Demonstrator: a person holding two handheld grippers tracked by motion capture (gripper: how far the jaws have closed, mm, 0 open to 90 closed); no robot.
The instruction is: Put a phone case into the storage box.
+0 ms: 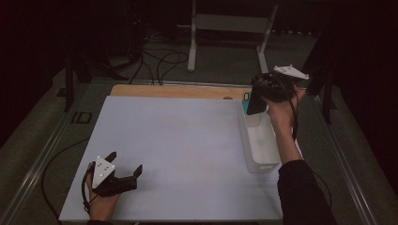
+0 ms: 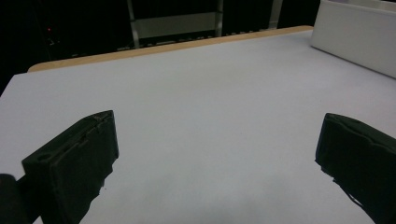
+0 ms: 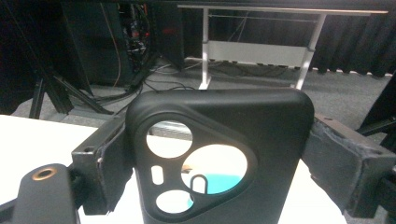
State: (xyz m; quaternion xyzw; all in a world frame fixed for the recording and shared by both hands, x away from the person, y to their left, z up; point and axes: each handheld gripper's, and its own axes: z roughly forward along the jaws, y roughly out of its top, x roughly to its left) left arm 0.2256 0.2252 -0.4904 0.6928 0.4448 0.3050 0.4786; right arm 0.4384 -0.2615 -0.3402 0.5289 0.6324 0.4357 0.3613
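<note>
A black phone case (image 3: 261, 140) with camera cut-outs stands upright between the jaws of my right gripper (image 3: 219, 154), which is shut on its two sides. Through the cut-outs I glimpse something teal (image 3: 219, 182). From above, the right gripper (image 1: 263, 93) holds the black case (image 1: 256, 103) over the far end of a white bin (image 1: 261, 161); a teal edge (image 1: 244, 99) shows beside it. My left gripper (image 1: 126, 165) rests at the near left of the white board (image 1: 178, 140), open, with nothing between its jaws (image 2: 219, 154).
The white bin's wall (image 2: 355, 37) shows at the far right in the left gripper view. A wooden table edge (image 1: 178, 91) runs behind the board. Beyond it are a white desk frame (image 1: 230, 28) and floor cables (image 1: 159, 61).
</note>
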